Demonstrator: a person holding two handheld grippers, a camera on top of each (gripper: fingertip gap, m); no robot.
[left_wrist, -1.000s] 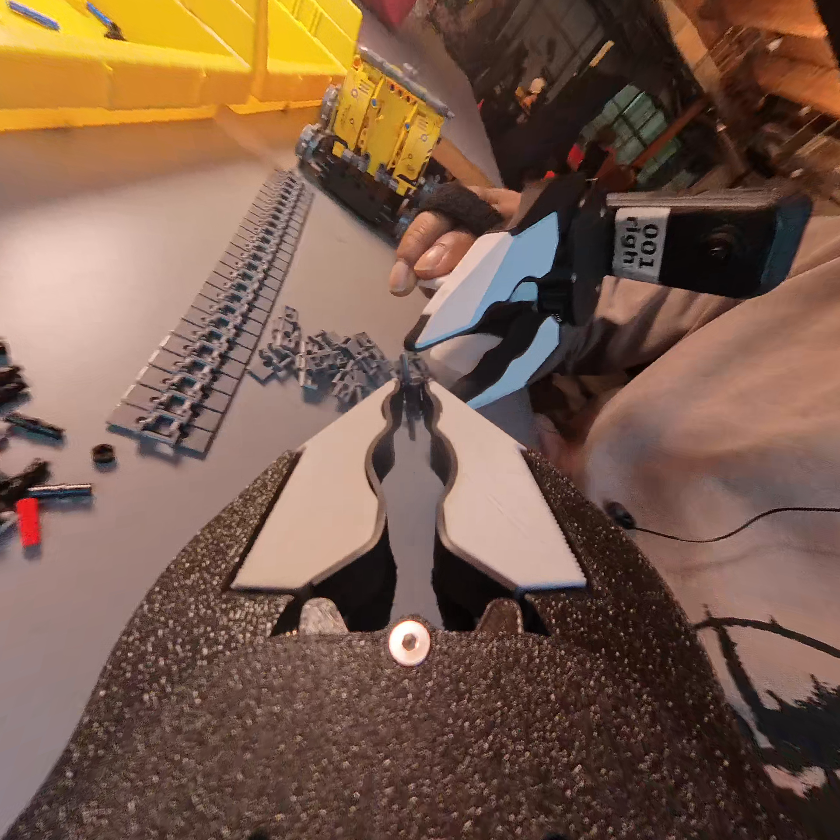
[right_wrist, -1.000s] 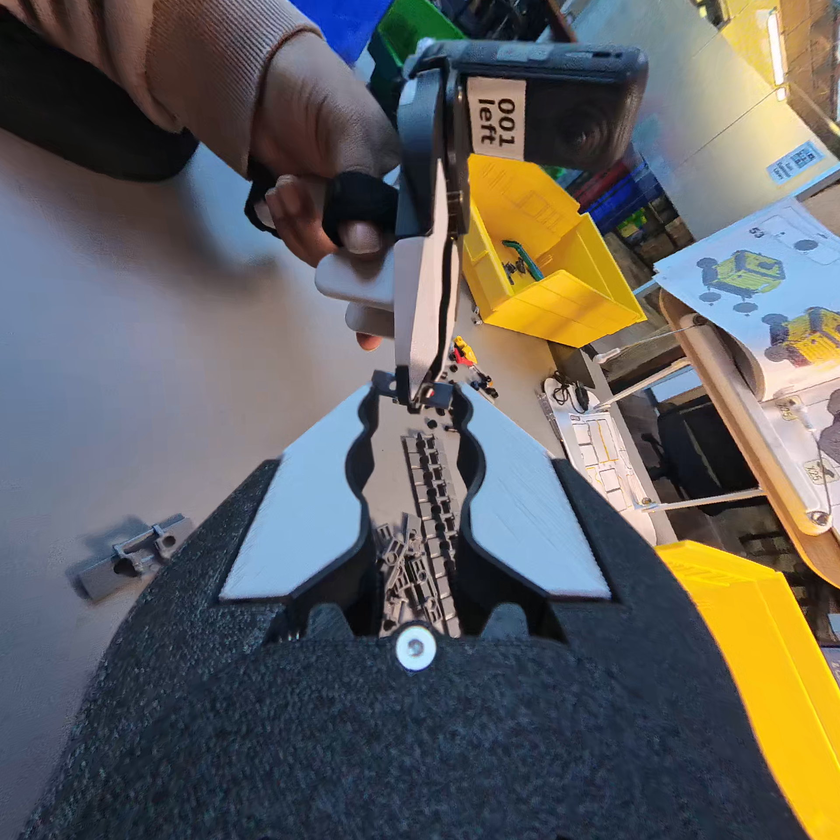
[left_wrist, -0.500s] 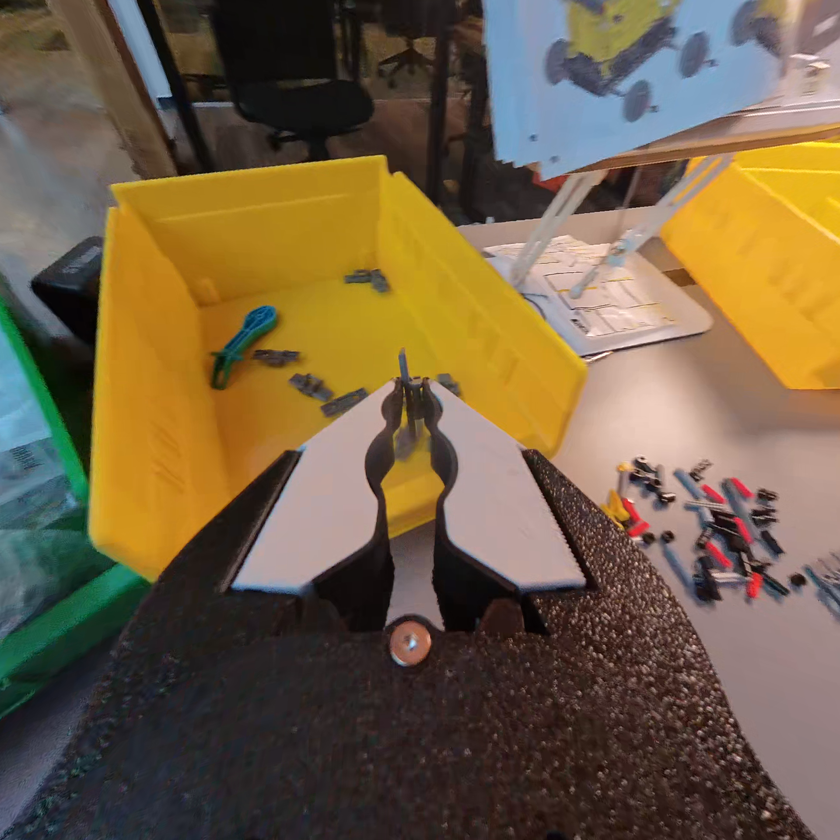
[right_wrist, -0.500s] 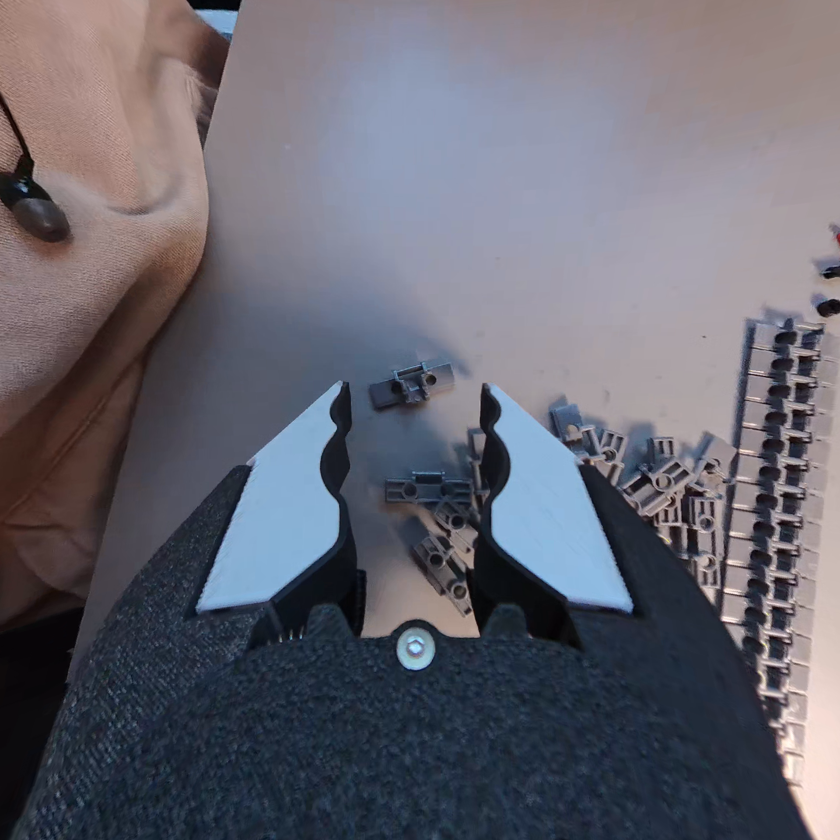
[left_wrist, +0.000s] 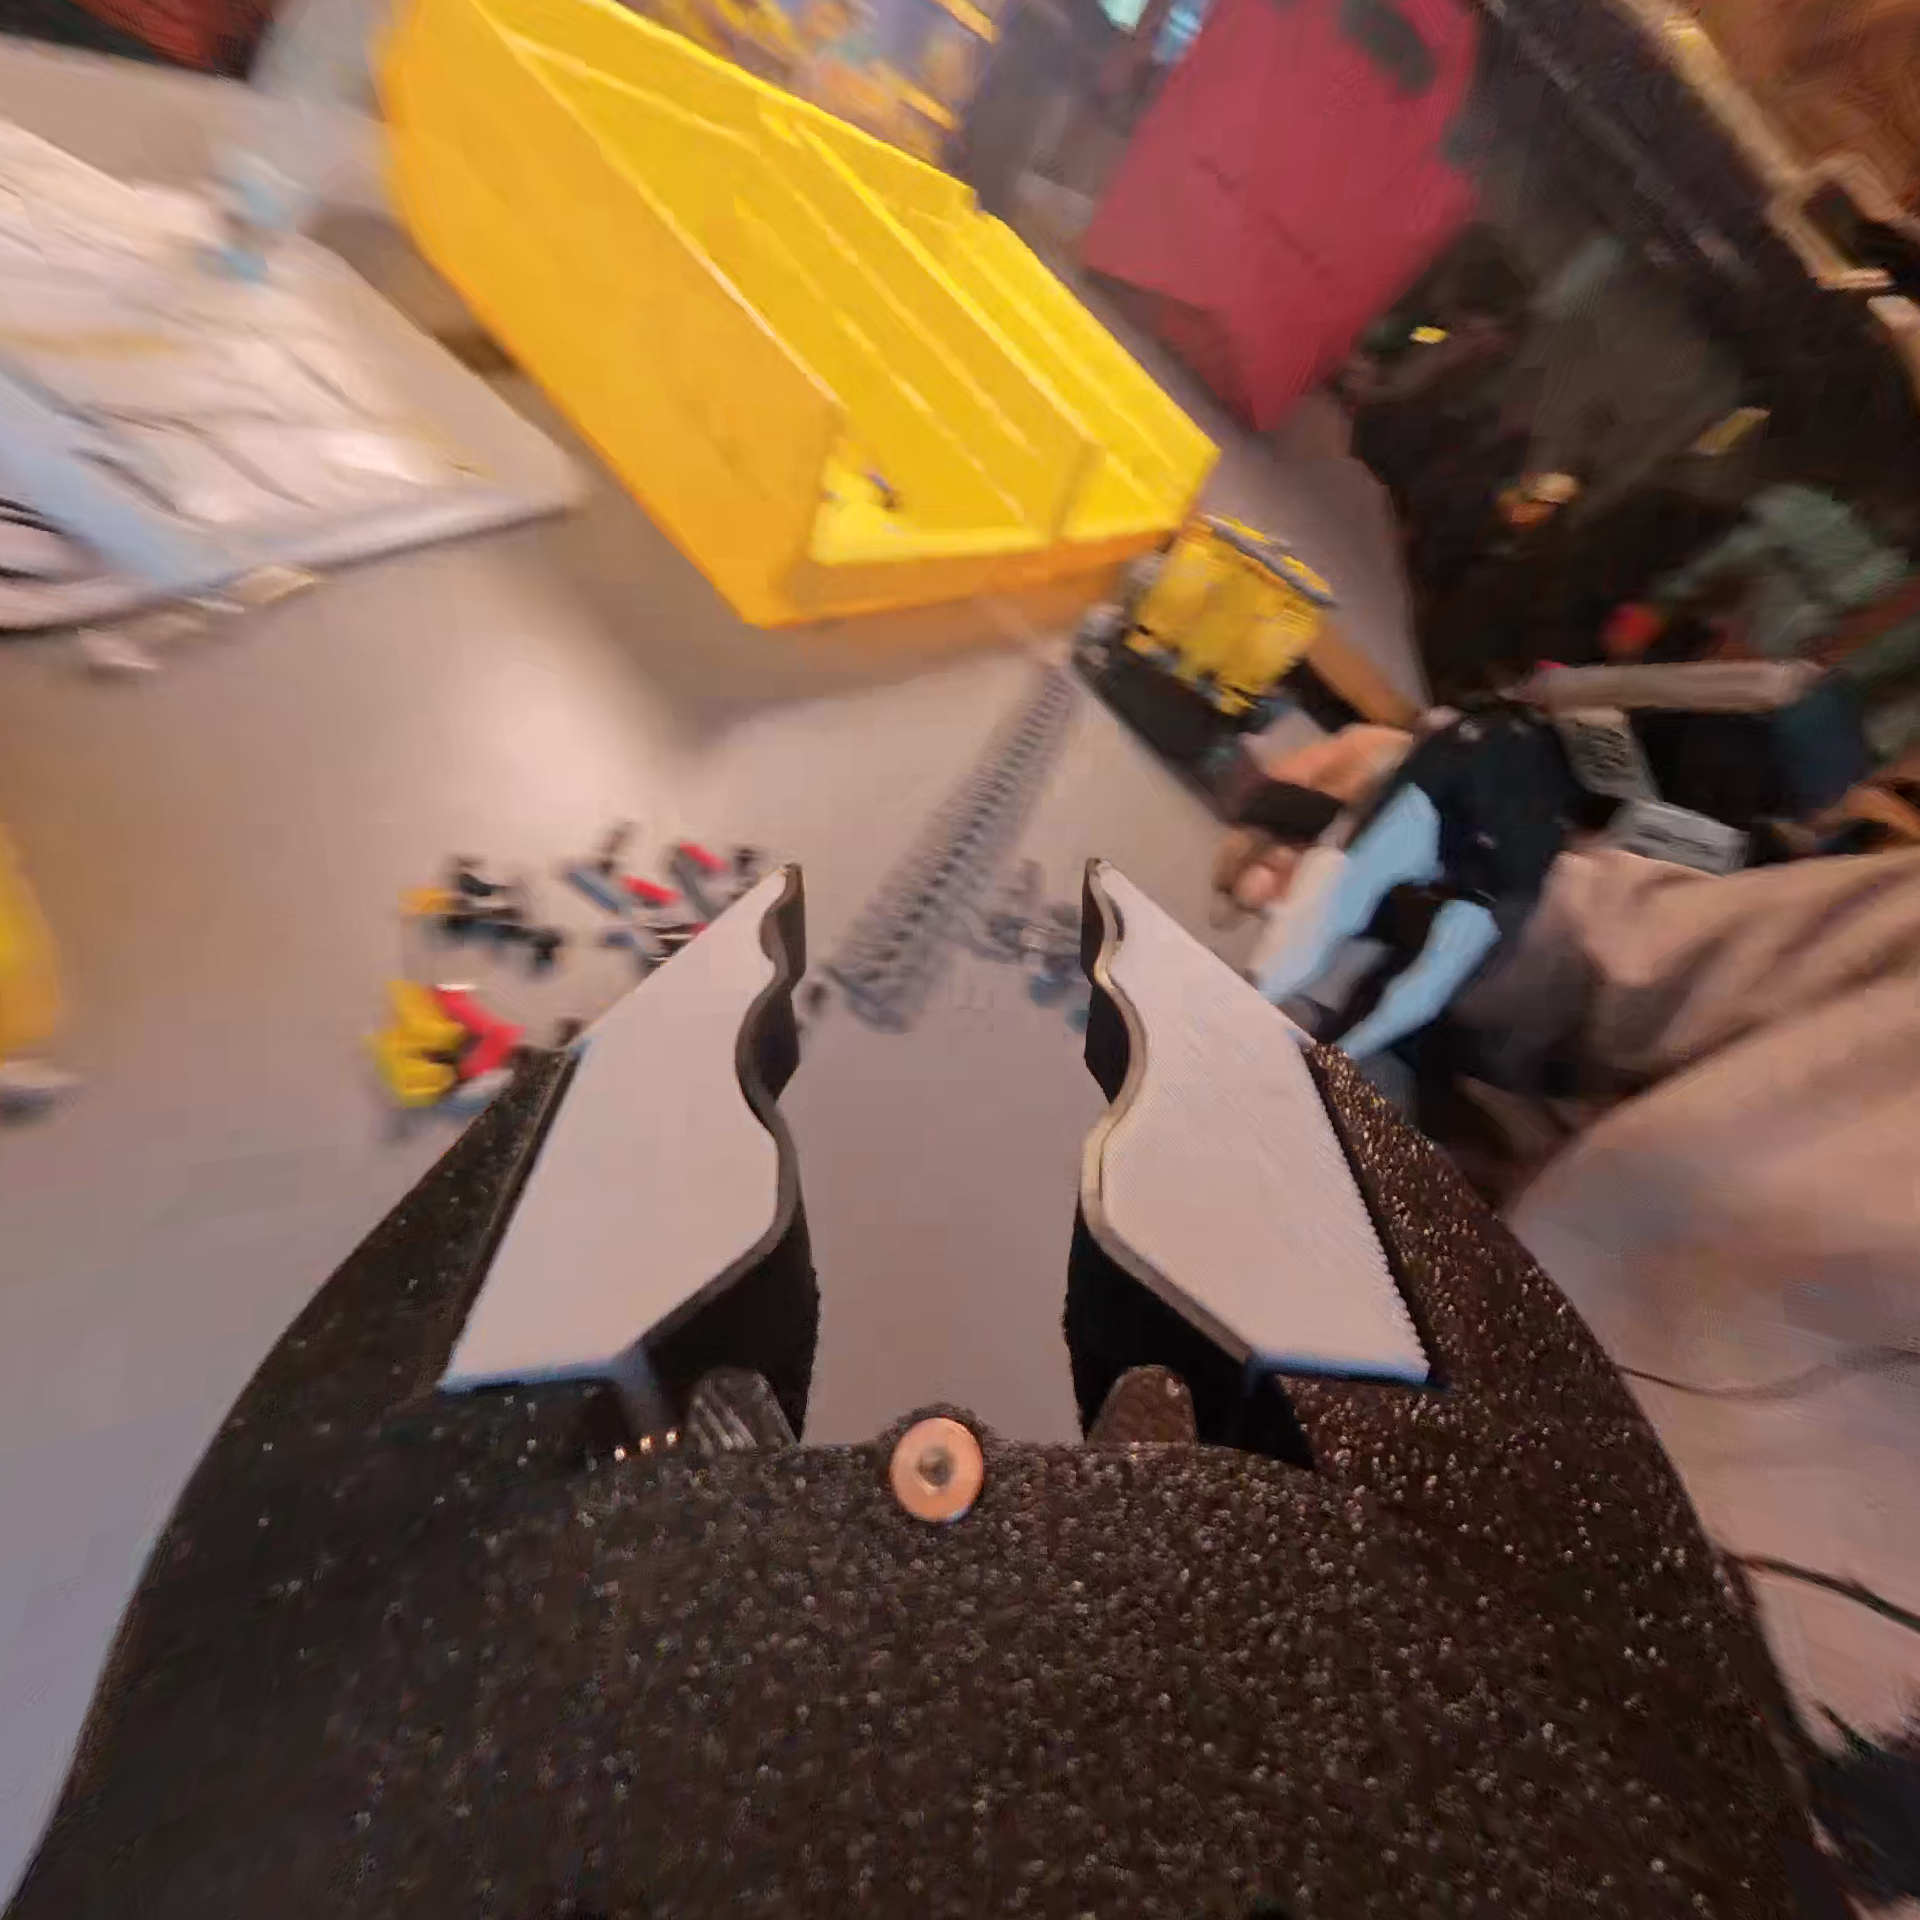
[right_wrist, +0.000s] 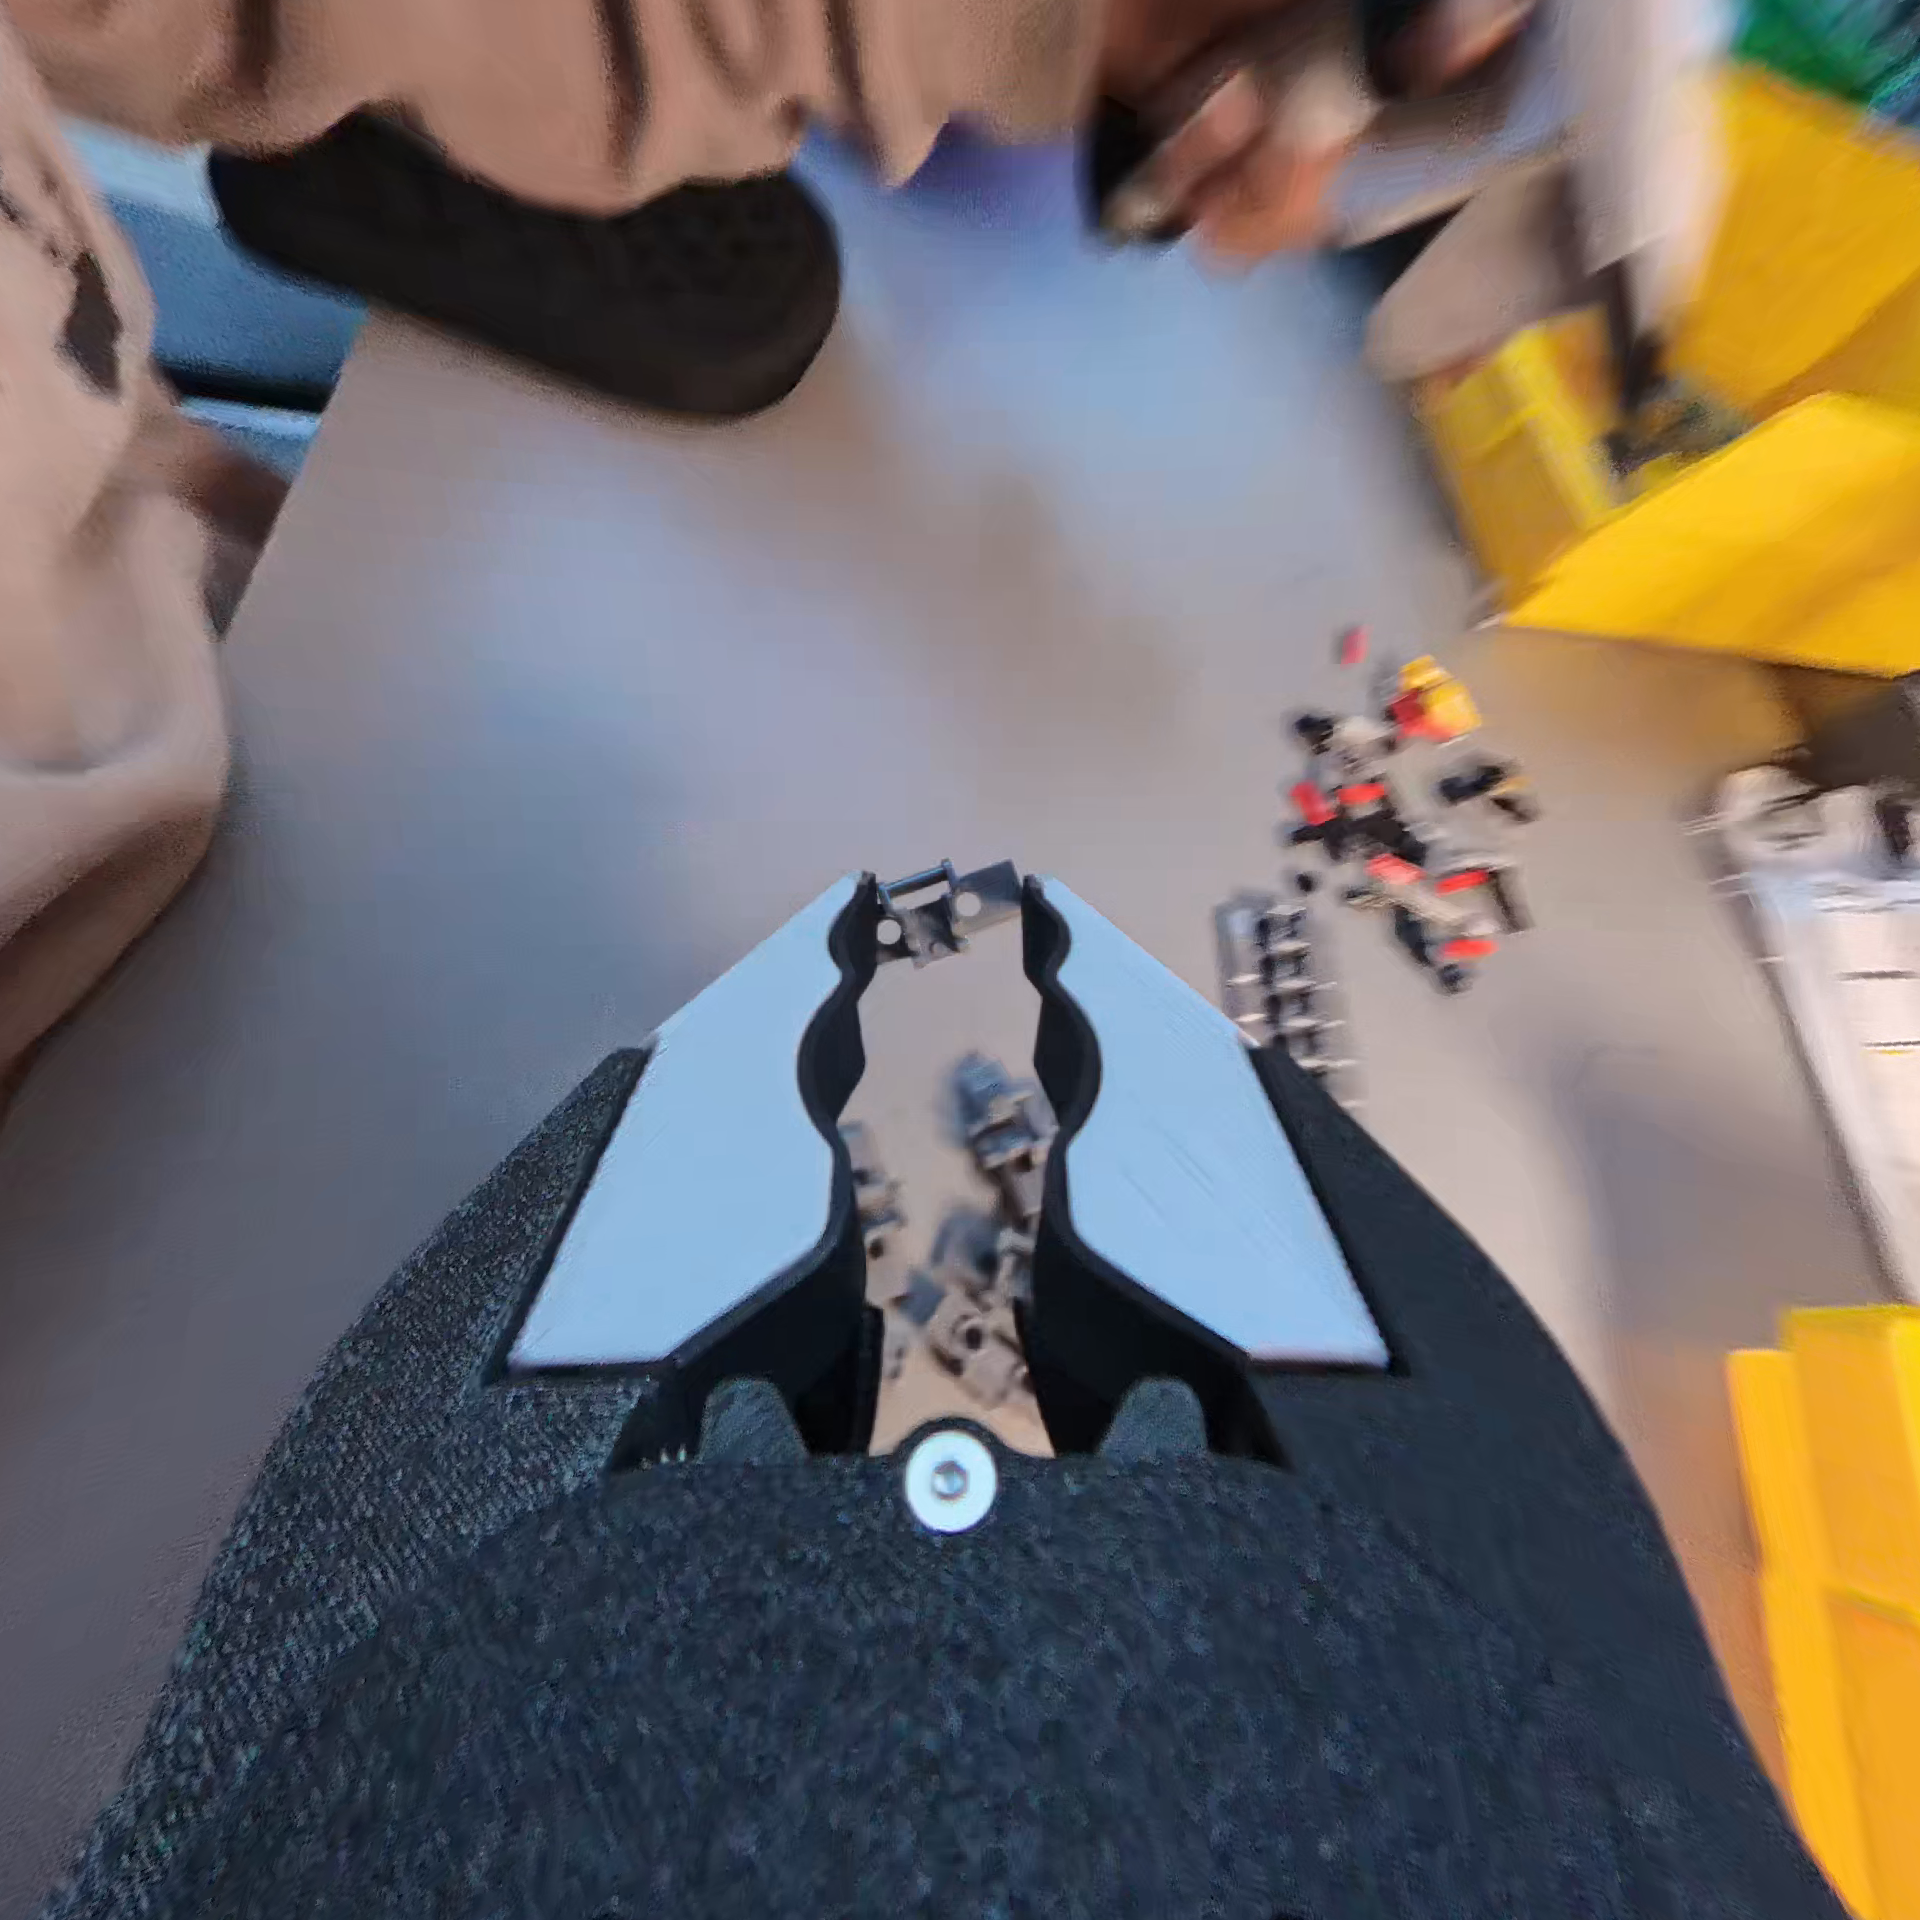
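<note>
My left gripper (left_wrist: 940, 914) is open and empty above the grey table, pointing toward a long grey track chain (left_wrist: 961, 842) and a loose heap of grey track links (left_wrist: 1029, 935). My right gripper (right_wrist: 943, 909) is shut on a grey track link (right_wrist: 935, 914), held between the fingertips above the table. Under it lie more loose grey links (right_wrist: 977, 1226), with the end of the track chain (right_wrist: 1283, 987) to its right. The right gripper (left_wrist: 1371, 935) also shows in the left wrist view, held by a hand. Both views are motion-blurred.
Yellow bins (left_wrist: 810, 343) stand at the back, with a yellow and black toy vehicle (left_wrist: 1216, 634) beside them. A scatter of small red, black and yellow parts (right_wrist: 1403, 821) lies on the table. More yellow bins (right_wrist: 1745, 468) are at the right. A person's sleeve (right_wrist: 520, 94) reaches across the top. The track chain (right_wrist: 1283, 987) sits 12 cm or so from the ends of my right fingers. The left camera catches it too, in the left wrist view (left_wrist: 926, 957).
My left gripper opened, let go of its small grey part, and swung from over the yellow bin back toward the table. My right gripper closed on a grey track link and lifted it.
</note>
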